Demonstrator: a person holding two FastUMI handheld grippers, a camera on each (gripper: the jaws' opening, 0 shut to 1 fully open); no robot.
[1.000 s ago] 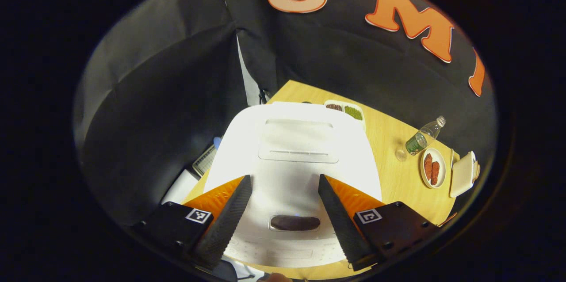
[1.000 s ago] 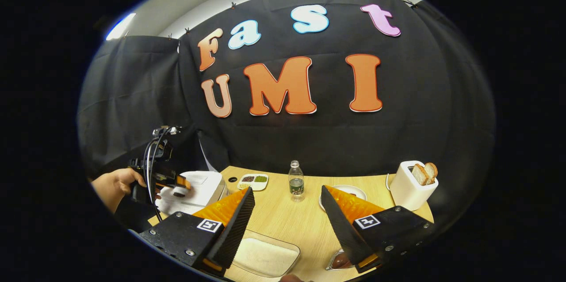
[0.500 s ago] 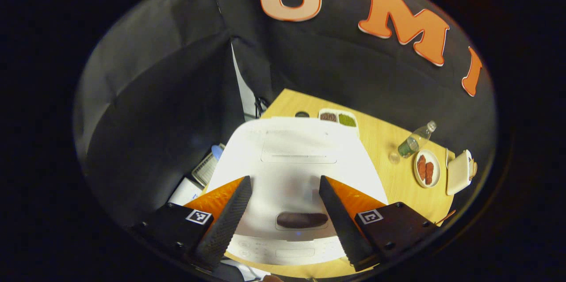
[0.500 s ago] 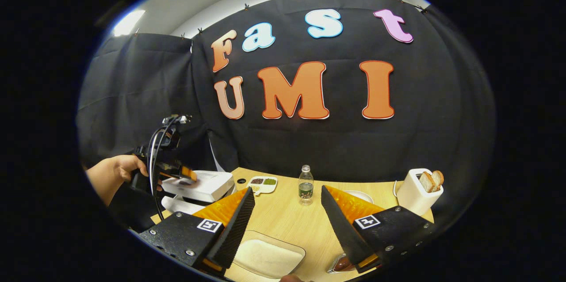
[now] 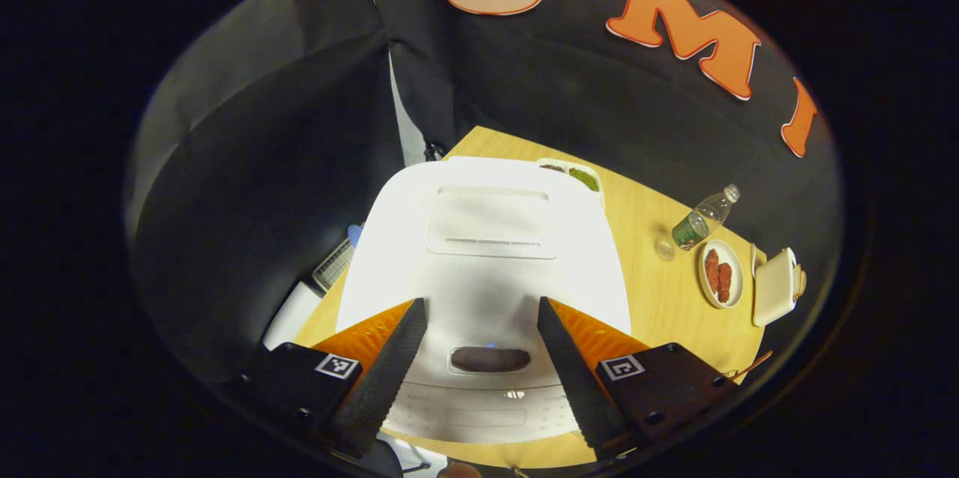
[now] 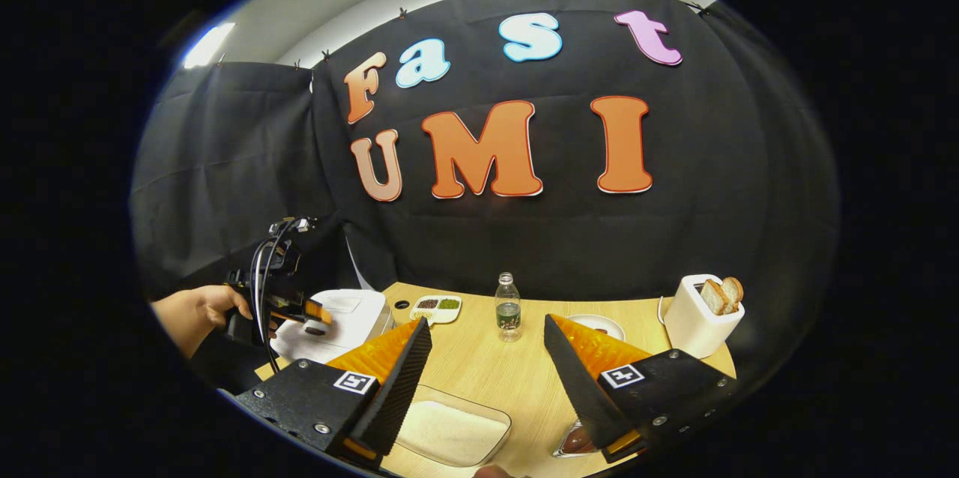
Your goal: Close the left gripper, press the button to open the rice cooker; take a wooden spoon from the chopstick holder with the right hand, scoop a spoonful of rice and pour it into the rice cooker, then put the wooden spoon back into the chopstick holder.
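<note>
The left claw (image 5: 479,369) hangs above the white rice cooker (image 5: 487,253), its fingers spread wide with nothing between them. Seen between those fingers is the cooker's dark oval button (image 5: 491,359), set near the front edge of the lid; whether the claw touches the lid cannot be told. The cooker stands at the left end of the wooden bench (image 5: 659,291), lid down. Beyond it lies a small divided dish (image 5: 577,174) of dark and green grains, and further right a plastic water bottle (image 5: 700,212), a plate of reddish food (image 5: 719,272) and a white toaster (image 5: 772,287).

In the right gripper view, the right claw (image 6: 487,380) is also spread and empty, held above the bench (image 6: 487,365). Just below it sits a clear tray of white rice (image 6: 457,429), and beside its right finger a small glass dish (image 6: 577,442) with something dark. The toaster (image 6: 700,317) holds bread slices. Far to the left, a hand (image 6: 198,313) holds the left claw (image 6: 311,317) over the cooker (image 6: 337,317).
</note>
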